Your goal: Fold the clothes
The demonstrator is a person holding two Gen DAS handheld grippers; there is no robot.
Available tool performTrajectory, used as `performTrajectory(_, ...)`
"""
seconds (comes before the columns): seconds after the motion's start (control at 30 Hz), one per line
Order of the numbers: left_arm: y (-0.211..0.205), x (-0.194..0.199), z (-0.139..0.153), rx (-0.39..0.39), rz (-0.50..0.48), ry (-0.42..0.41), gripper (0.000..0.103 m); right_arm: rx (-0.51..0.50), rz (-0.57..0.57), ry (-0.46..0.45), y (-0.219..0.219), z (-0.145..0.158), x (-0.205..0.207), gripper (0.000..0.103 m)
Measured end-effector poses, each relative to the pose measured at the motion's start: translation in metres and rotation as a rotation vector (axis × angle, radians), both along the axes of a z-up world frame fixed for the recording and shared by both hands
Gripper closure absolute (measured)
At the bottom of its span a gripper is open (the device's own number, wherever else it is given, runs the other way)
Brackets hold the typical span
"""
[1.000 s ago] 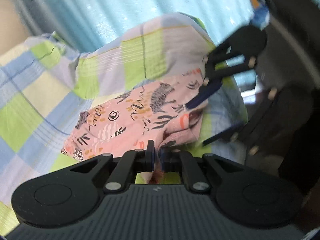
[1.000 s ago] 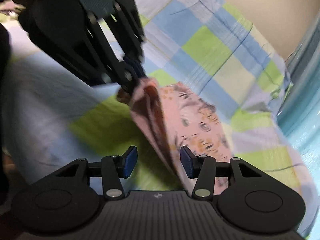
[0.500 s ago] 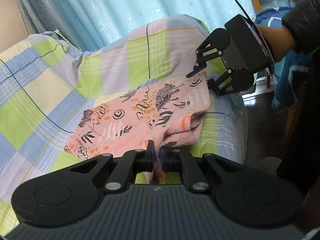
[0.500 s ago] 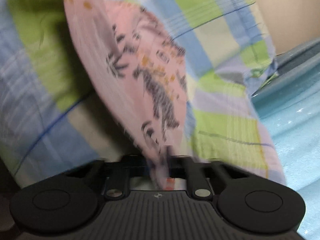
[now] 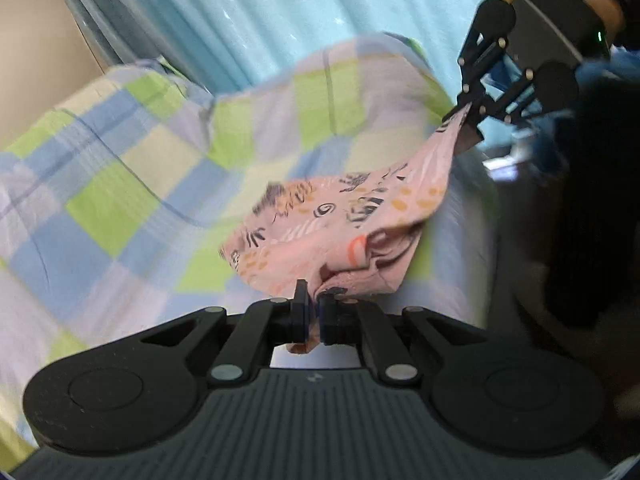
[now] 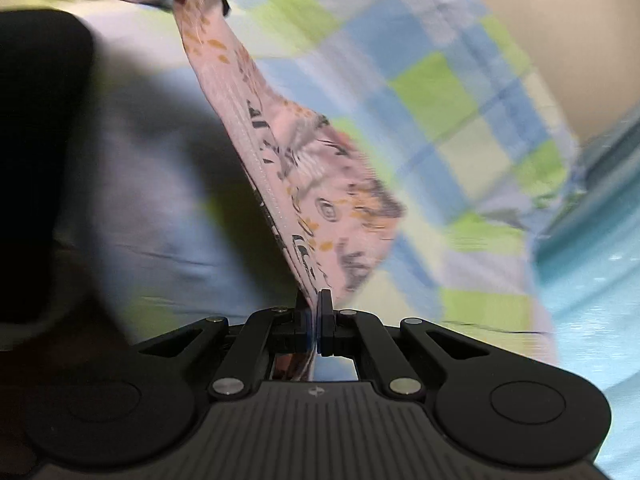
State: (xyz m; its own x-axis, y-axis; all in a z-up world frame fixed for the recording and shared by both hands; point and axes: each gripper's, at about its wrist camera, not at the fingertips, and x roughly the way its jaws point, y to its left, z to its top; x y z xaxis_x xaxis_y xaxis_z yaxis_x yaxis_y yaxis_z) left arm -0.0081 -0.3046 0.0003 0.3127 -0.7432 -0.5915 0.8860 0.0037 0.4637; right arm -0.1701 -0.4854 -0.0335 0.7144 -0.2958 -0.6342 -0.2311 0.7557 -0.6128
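In the left wrist view, the left hand-held gripper (image 5: 313, 314) at lower centre is closed tight on one end of a pink patterned garment (image 5: 344, 220), which stretches up to the right hand-held gripper (image 5: 466, 118) at the upper right, pinched on the other end. The garment hangs between the two above a checked bedsheet (image 5: 132, 184), with a blue curtain (image 5: 280, 20) along the top. In the right wrist view, the right hand-held gripper (image 6: 314, 316) clamps the garment (image 6: 304, 168), which runs taut to the upper left of the frame.
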Motion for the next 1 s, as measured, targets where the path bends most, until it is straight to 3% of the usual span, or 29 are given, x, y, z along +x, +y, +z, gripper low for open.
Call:
performTrajectory(0.1,0.012,0.006,-0.008,0.027,0.009,0.067,0.100,-0.002,0.059,0.098,0.009,0.001,0.004,0.103)
performTrajectory(0.27,-0.018,0.061,-0.001,-0.027,0.071,0.183,0.100,-0.029,0.050,0.110,-0.036,0.035,0.064,0.103)
performTrajectory(0.37,-0.053,0.115,0.000,-0.047,0.131,0.284,0.100,0.060,-0.002,0.149,-0.085,0.042,0.121,0.103)
performTrajectory(0.5,-0.099,0.198,-0.035,-0.003,0.246,0.476,0.100,0.275,-0.090,0.233,-0.149,0.015,0.192,0.100)
performTrajectory(0.53,-0.107,0.214,-0.047,0.008,0.273,0.522,0.100,0.336,-0.120,0.221,-0.162,0.008,0.197,0.097)
performTrajectory(0.6,-0.117,0.240,-0.069,0.034,0.308,0.631,0.099,0.459,-0.183,0.181,-0.185,-0.003,0.200,0.079)
performTrajectory(0.7,-0.107,0.253,-0.077,-0.032,0.321,0.715,0.095,0.643,-0.278,0.118,-0.221,-0.019,0.205,0.074)
performTrajectory(0.87,-0.086,0.258,-0.075,-0.128,0.386,0.754,0.087,0.913,-0.484,-0.140,-0.255,-0.021,0.159,0.065)
performTrajectory(1.0,-0.075,0.251,-0.071,-0.178,0.397,0.760,0.083,1.033,-0.556,-0.310,-0.245,-0.033,0.120,0.052)
